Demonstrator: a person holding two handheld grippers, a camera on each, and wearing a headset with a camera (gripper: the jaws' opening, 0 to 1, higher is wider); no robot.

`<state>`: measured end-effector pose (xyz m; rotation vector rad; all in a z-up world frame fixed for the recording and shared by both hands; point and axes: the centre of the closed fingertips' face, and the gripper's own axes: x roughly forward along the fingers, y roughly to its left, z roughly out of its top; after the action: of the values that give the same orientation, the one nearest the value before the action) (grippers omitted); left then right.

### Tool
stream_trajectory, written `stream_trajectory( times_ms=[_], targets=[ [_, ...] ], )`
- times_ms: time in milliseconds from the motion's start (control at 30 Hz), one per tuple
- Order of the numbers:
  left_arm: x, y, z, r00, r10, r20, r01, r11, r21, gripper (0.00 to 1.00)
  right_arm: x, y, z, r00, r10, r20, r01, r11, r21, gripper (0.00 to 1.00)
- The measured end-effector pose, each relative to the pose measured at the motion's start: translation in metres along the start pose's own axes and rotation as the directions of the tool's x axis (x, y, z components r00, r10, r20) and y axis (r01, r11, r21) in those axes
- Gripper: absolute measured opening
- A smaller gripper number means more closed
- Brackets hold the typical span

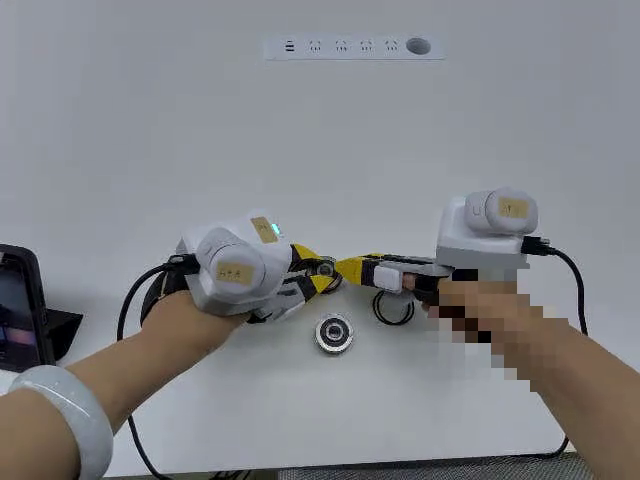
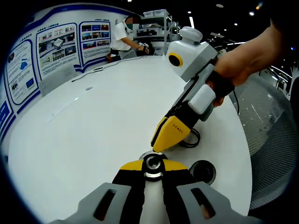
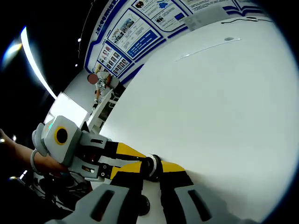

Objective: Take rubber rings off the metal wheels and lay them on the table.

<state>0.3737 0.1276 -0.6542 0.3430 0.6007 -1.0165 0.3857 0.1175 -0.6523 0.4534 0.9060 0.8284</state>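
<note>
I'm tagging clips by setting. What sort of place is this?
Probably a showroom or exhibition hall: illustrated posters line the wall, and a big white table carries a power strip.

Far table (image 1: 300,150) open; wheel (image 1: 334,334), ring (image 1: 393,309) (both loose) crowd the near side.

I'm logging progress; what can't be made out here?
Held wheel: jaws of the left hand-held gripper and right hand-held gripper cover its rim, so ring on or off is unclear.
Loose ring, left gripper view: partly behind the right hand-held gripper.
Tablet, head view: cut by the left edge.
</note>
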Motion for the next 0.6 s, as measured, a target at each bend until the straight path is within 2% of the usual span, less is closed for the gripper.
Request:
stream_trajectory(
  times_ms=[333, 600],
  targets=[
    [0.0000, -0.0002, -0.0002, 1.0000, 0.000, 0.006, 0.000, 1.000, -0.005, 0.13, 0.0080, -0.0040, -0.0044, 0.9988, 0.018, -0.046, -0.017, 1.000, 0.008, 0.17],
    [-0.0007, -0.0004, 0.0005, 1.0000, 0.002, 0.010, -0.001, 1.000, -0.010, 0.13, 0.0088, -0.0027, -0.0035, 0.9960, 0.061, -0.066, -0.057, 0.996, 0.074, 0.18]
  ],
)
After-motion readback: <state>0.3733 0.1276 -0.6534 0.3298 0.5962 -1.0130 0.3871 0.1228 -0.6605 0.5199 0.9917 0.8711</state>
